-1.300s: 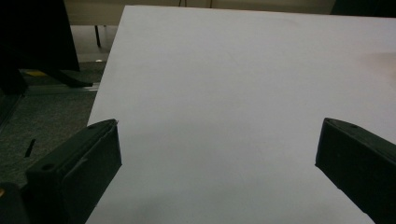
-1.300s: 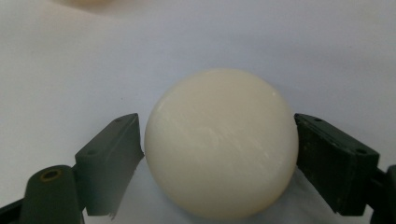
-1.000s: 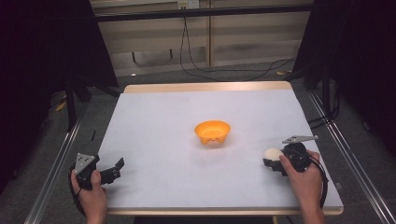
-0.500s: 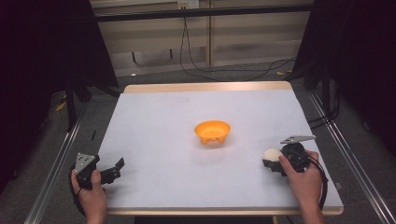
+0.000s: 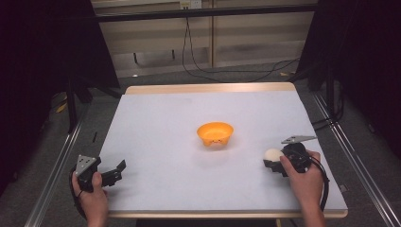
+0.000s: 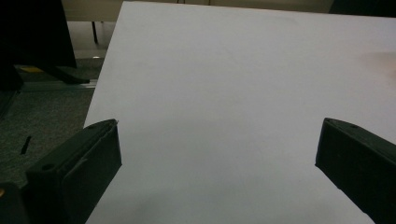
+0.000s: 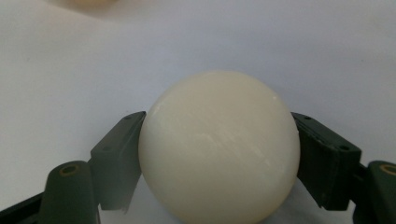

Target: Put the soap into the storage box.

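The grasp is judged complete: the smooth cream-white ball (image 7: 219, 149) is clamped between the two black jaws of the right gripper (image 7: 218, 161), one pad pressed on each flank, as seen in the right gripper view. In the high view the ball (image 5: 273, 154) is found well to the right of the shallow orange plastic bowl (image 5: 215, 133) and nearer the person's edge of the table, apart from the bowl. Whether the ball is lifted clear of the white table surface (image 5: 161, 123) or rests on it cannot be told.

What is left, by judgement: the carry across to the orange bowl and the release into it. The bowl is seen with nothing inside it, so no placement is recorded yet.

Pose, right: the right gripper (image 5: 279, 161) is held low over the table, right of the bowl, its jaws directed leftward and roughly toward the bowl; the hand (image 5: 302, 177) is wrapped round its body from the near side.

Pose, left: the left gripper (image 5: 116, 171) is held far to the left of the bowl near the table's near-left corner, jaws spread wide apart with only bare table (image 6: 224, 93) between them. It is judged idle.
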`<move>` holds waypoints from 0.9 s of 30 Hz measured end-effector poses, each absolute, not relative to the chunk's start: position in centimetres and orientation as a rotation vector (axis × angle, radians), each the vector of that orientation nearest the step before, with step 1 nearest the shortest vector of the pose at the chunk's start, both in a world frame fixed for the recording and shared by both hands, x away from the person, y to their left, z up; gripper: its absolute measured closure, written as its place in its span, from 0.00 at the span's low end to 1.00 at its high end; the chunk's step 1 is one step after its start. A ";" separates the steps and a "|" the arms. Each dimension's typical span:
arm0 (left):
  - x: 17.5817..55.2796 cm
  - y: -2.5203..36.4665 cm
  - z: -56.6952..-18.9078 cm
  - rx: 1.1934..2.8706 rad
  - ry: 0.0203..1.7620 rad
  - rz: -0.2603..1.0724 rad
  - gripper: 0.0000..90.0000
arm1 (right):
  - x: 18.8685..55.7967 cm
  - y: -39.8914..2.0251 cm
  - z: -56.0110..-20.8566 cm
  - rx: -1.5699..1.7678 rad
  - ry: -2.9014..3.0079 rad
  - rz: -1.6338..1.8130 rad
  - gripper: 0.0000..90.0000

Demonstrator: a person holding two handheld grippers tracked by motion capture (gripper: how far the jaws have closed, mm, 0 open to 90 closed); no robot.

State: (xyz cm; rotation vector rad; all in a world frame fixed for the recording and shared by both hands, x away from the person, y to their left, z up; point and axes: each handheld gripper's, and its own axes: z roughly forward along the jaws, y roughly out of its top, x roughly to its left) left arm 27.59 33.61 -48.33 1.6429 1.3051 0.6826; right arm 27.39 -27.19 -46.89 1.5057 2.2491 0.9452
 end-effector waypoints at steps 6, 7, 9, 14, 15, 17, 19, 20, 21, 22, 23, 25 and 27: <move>27.6 33.4 -48.3 1.658 1.300 0.696 0.00 | 27.9 -26.4 -46.5 1.493 2.264 0.980 0.27; 27.6 33.4 -48.3 1.658 1.300 0.696 0.00 | 27.9 -26.4 -46.5 1.493 2.264 0.980 0.27; 27.6 33.2 -48.3 1.664 1.298 0.704 0.00 | 28.2 -26.1 -46.3 1.479 2.272 0.973 0.27; 27.6 33.3 -48.3 1.662 1.298 0.694 0.00 | 29.0 -25.2 -45.8 1.464 2.281 0.972 0.27; 27.6 33.3 -48.4 1.661 1.297 0.695 0.00 | 29.1 -25.1 -45.7 1.459 2.285 0.968 0.27; 27.6 33.3 -48.3 1.666 1.299 0.701 0.00 | 29.2 -25.0 -45.6 1.453 2.289 0.973 0.27; 27.6 33.3 -48.3 1.665 1.299 0.698 0.00 | 29.5 -24.7 -45.3 1.447 2.288 0.976 0.27; 27.6 33.3 -48.3 1.666 1.297 0.701 0.00 | 29.7 -24.5 -45.1 1.441 2.292 0.981 0.27; 27.6 33.3 -48.3 1.670 1.294 0.699 0.00 | 29.8 -24.4 -44.9 1.438 2.291 0.985 0.27; 27.6 33.2 -48.3 1.671 1.296 0.700 0.00 | 29.8 -24.4 -44.9 1.438 2.291 0.985 0.27; 27.6 33.2 -48.3 1.673 1.298 0.704 0.00 | 30.1 -24.2 -44.8 1.433 2.292 0.979 0.27; 27.6 33.2 -48.3 1.665 1.301 0.702 0.00 | 30.4 -23.9 -44.7 1.432 2.298 0.988 0.27; 27.6 33.2 -48.4 1.663 1.302 0.702 0.00 | 30.5 -23.8 -44.7 1.428 2.300 0.990 0.27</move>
